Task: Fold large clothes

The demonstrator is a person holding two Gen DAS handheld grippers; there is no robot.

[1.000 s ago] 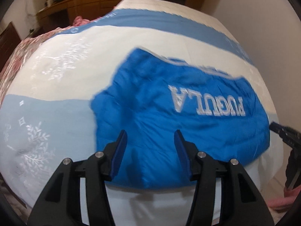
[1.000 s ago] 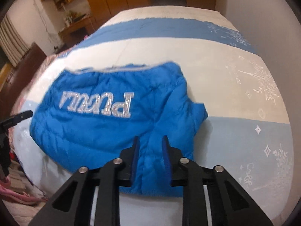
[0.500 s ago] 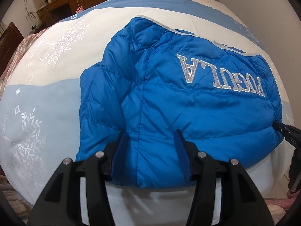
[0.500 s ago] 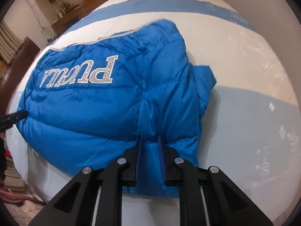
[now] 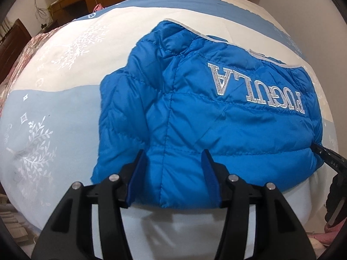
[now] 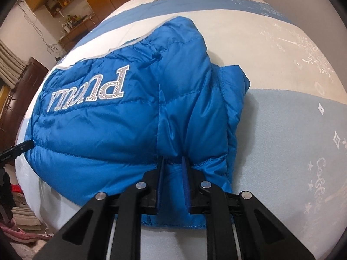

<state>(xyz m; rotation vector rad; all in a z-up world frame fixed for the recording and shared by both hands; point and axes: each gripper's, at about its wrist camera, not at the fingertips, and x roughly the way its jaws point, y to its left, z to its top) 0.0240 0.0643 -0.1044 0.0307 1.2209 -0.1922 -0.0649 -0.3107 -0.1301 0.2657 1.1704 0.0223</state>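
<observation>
Spread across the bed (image 5: 54, 99), a folded blue puffer jacket (image 5: 195, 130) is lying near the front edge. Left tongs (image 5: 173, 164) are straddling the jacket's near hem, jaws having just been widening, pads standing apart around the padding. Right tongs (image 6: 172, 171) are pinching a fold of the hem at the jacket's other end.

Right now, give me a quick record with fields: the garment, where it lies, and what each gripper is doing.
garment: blue puffer jacket, folded, silver lettering facing up
surface: bed cover with blue and cream bands
jacket position: lying on the cover, near edge at the bed's edge
left gripper: jaws astride the near edge, just been opening, pads not pressing
right gripper: jaws nearly together, pinching a fold of the near edge
task state: jacket laid down, release under way
</observation>
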